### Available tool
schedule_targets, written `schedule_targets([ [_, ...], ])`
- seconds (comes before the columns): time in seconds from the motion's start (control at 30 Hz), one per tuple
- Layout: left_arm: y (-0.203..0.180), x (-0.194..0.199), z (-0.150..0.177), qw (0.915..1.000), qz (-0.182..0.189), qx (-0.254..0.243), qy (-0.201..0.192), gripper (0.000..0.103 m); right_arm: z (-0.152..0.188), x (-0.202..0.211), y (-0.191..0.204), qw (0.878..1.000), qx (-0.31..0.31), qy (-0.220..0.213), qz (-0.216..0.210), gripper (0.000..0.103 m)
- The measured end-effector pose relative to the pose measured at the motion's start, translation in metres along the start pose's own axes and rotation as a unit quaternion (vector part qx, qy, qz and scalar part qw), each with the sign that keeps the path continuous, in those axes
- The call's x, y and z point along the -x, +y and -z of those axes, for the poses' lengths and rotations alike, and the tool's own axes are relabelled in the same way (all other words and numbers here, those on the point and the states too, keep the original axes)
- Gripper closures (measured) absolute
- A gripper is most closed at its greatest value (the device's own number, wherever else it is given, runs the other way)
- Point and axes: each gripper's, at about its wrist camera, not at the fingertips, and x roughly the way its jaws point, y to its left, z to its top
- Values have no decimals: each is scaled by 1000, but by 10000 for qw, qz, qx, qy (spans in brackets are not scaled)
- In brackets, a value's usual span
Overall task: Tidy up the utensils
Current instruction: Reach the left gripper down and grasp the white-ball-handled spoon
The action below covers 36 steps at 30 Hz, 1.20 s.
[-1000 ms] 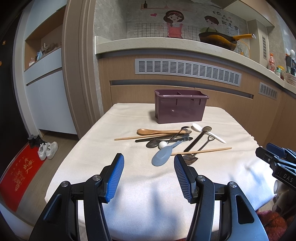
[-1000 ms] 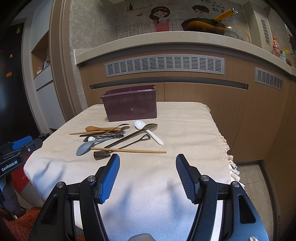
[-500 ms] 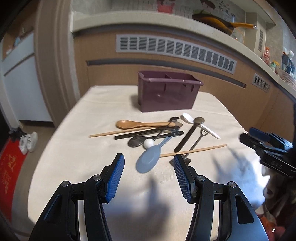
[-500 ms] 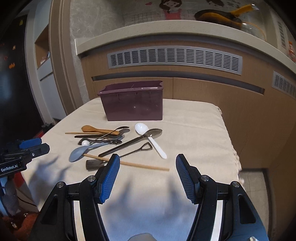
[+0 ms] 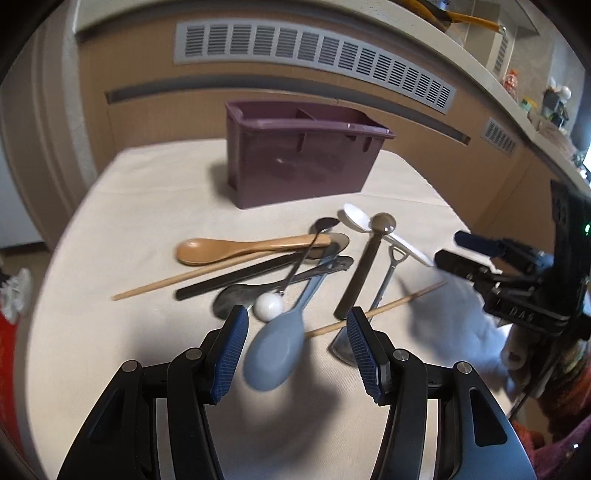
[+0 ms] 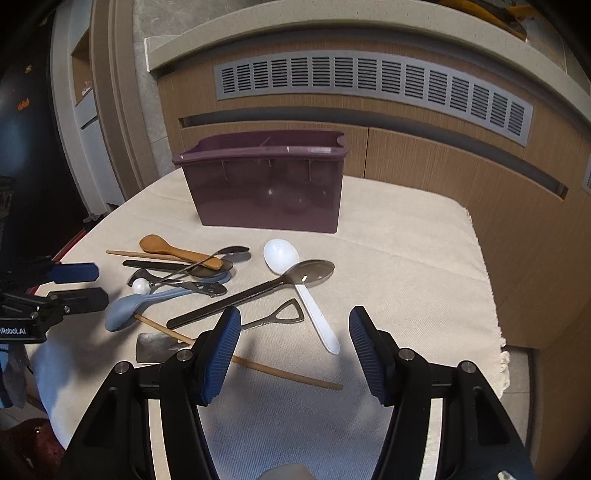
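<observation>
Both tools gaped empty, the left tool (image 5: pixel 293 338) nearer the blue spoon (image 5: pixel 275 356), whose bowl lay between its fingers, handle pointing away toward the bin (image 5: pixel 295 166).

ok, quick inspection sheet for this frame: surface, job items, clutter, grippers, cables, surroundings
Surface: table under a cream cloth, fringe at its right edge.
Job's things: purple caddy upright at the back, dividers visible, contents not visible. Loose pile in front: wooden spoon, blue spoon, white spoon, metal spoons, chopsticks, a small shovel-shaped utensil.
Clutter: nothing seen besides the utensils.
Grippers: left gripper open over the blue spoon's bowl, holding nothing; right gripper open near the white spoon's handle, holding nothing.
Cables: nothing seen.
Surroundings: wood counter front with vent grille; pan on the counter.
</observation>
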Motion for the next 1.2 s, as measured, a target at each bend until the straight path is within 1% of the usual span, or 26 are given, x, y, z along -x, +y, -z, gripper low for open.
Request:
schedule_targets([
  [0.03,1,-2,-1,10000,1,9,47,47,1,-2,0,10000,-2,42,11,47],
  [0.07,1,-5,-2,9999,-90,-62,40,47,3,-4,-1,10000,-14,83,27,47],
  [0.13,-2,-11,-3,9990,-377,-241,8,49,6,-7,-3,9999,-70,135,40,47],
  [0.17,-3,-13,-3,9986,-445,-284,14,53,7,-8,-5,9998,-96,161,34,47],
  [0.2,-3,-15,-3,9983,-499,-305,27,64,9,-9,-5,9998,-116,179,36,47],
  [0.23,-4,-17,-2,9982,-519,-310,40,70,10,-9,-6,9997,-128,195,45,47],
  [0.27,-5,-19,-1,9980,-532,-293,144,71,11,-10,-6,9997,-132,209,57,47],
  [0.37,-6,-24,-1,9979,-534,-324,162,71,12,-11,-8,9996,-140,226,95,47],
  [0.53,-3,-31,-4,9975,-663,-169,183,71,13,-11,-8,9996,-130,205,155,47],
  [0.67,-4,-39,-9,9977,-582,-116,314,71,14,-10,-5,9996,-56,186,213,47],
  [0.73,-8,-40,-9,9975,-609,-147,339,71,14,-9,-4,9995,-28,177,253,47],
  [0.77,-10,-40,-9,9977,-553,-171,356,71,14,-8,-3,9995,-19,170,249,47],
  [0.9,-11,-42,-5,9987,-137,-122,479,72,14,-5,-3,9997,-26,119,194,47],
  [0.93,-11,-43,-4,9987,-120,-108,488,72,15,-5,-2,9998,-16,110,184,47],
  [1.1,-13,-50,-10,9982,-312,-103,496,72,17,-4,2,9998,11,91,167,47],
  [1.2,-14,-51,-13,9981,-434,-131,415,72,18,-3,2,9998,-36,68,157,47],
])
